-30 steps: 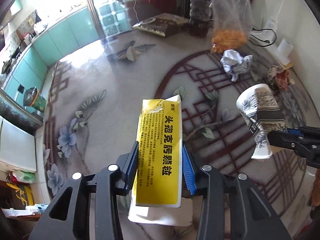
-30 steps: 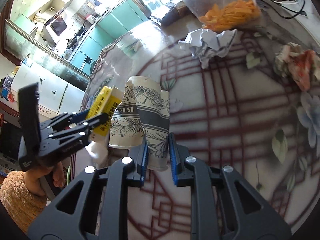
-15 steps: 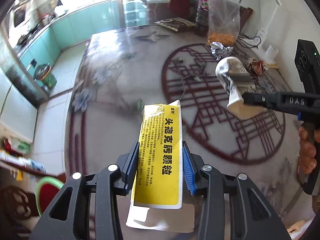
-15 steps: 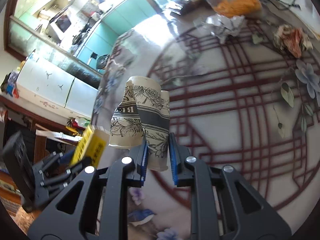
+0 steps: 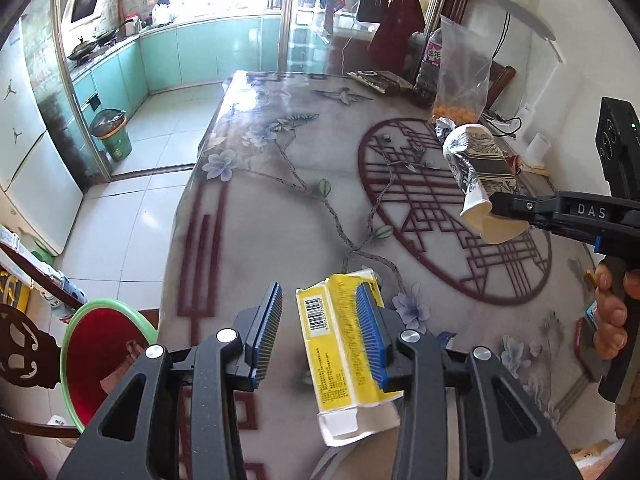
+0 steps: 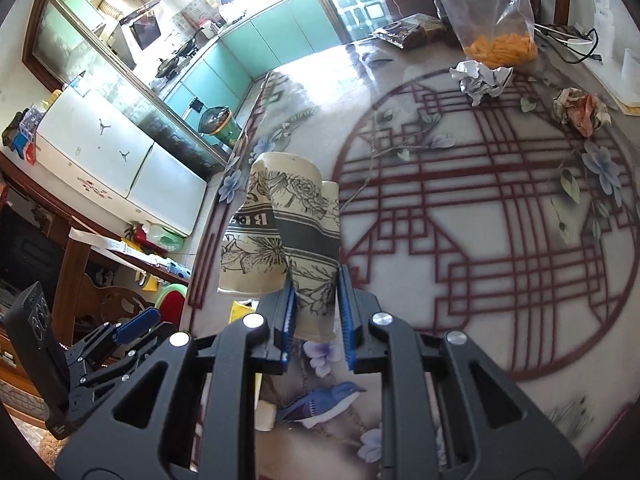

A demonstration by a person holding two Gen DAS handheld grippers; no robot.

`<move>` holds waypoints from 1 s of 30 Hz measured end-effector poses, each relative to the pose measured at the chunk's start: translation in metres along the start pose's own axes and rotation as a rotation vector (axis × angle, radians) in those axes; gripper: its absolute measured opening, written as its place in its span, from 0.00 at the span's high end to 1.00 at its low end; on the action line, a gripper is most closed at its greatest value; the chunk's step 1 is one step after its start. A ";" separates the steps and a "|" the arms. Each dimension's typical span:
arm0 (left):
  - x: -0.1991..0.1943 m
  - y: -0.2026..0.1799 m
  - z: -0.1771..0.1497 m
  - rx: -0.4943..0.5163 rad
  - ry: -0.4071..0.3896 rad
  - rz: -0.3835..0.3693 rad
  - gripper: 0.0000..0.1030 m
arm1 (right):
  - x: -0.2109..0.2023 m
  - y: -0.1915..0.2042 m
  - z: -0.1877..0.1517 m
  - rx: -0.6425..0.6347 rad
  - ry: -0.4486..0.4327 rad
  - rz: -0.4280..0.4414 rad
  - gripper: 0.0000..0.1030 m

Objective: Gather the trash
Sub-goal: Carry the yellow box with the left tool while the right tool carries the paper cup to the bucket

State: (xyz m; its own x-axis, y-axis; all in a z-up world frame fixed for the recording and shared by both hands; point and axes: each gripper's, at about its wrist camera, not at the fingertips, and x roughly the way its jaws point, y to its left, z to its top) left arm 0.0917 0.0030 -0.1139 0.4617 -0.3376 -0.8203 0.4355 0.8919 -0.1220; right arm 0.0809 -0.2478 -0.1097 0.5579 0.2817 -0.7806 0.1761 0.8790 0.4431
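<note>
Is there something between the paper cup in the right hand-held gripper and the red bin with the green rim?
Yes. The left hand-held gripper, with the yellow box between its fingers, is between the paper cup and the red bin.

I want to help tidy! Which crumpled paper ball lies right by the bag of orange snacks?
The white crumpled paper; the reddish one lies farther right, apart from the bag.
</note>
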 end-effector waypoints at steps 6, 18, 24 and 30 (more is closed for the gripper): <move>0.011 0.014 -0.011 -0.017 0.075 -0.082 0.44 | 0.001 0.018 -0.019 0.010 0.005 -0.027 0.81; 0.092 -0.008 -0.024 -0.006 0.272 -0.195 0.31 | -0.021 0.004 -0.044 0.098 -0.023 -0.111 0.81; 0.097 -0.018 -0.028 0.073 0.280 -0.167 0.68 | -0.030 -0.014 -0.054 0.164 -0.039 -0.136 0.81; 0.077 -0.019 -0.016 0.133 0.231 -0.189 0.71 | -0.038 -0.012 -0.055 0.175 -0.065 -0.148 0.81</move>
State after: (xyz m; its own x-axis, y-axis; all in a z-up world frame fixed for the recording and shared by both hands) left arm 0.1065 -0.0348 -0.1841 0.1817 -0.4026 -0.8972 0.6008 0.7677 -0.2228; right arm 0.0127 -0.2482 -0.1100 0.5656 0.1245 -0.8152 0.3945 0.8273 0.4000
